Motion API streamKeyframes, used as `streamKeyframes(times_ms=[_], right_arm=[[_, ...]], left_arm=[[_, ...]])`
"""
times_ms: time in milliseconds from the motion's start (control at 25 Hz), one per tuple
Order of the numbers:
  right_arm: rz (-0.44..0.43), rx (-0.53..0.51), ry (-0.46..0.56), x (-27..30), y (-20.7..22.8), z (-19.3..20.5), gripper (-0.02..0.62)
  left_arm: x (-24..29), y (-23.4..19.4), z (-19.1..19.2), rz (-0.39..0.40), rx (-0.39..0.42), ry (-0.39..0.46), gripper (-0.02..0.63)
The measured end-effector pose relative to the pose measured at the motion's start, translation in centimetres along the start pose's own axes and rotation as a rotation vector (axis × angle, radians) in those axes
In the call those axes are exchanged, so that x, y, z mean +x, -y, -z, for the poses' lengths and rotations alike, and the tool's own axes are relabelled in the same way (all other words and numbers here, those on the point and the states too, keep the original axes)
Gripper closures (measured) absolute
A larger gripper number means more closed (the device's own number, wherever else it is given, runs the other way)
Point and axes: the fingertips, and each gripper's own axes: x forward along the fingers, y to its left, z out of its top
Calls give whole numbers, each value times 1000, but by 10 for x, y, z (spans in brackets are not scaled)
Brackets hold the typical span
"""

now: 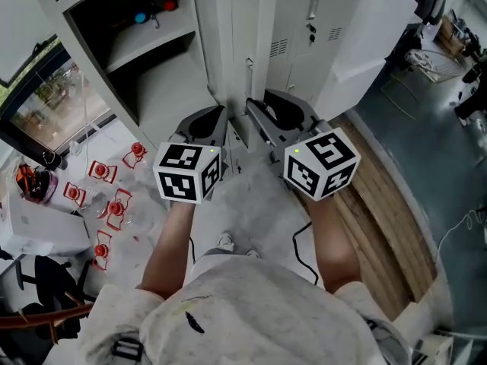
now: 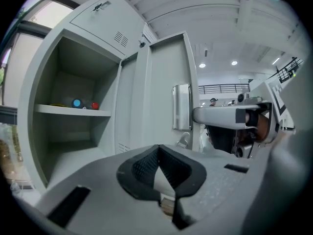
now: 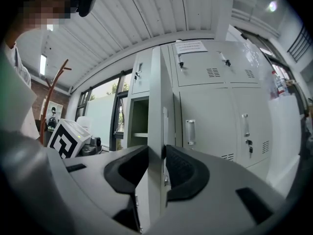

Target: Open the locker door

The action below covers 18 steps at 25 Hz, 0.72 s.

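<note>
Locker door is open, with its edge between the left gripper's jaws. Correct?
No: the locker door is open, but its edge stands between the jaws of the right gripper, as the right gripper view shows. The left gripper has its jaws together on nothing.

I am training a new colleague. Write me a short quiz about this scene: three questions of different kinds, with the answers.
1. True or false: the left claw holds the handle.
2. What stands between the jaws of the right claw? A) the edge of the door B) a cable C) nothing
3. Fill in: a blue thing and a red thing lie on the ___ of the open locker.

Key: 1 false, it is shut and empty; 2 A; 3 shelf.
</note>
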Motion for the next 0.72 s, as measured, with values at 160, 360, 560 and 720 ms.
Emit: streamKeyframes(times_ms=[160,360,560,720], right_arm=[[44,9,-1,-5,12,1,499],[86,15,4,-7,18,1,506],[139,21,5,-10,29,2,514],[175,31,17,-14,40,3,517]], left_arm=[[9,11,2,50,8,-11,600],[13,12,-1,81,11,-2,600],[17,16,-3,117,12,4,600],[19,21,-5,142,13,8,600]])
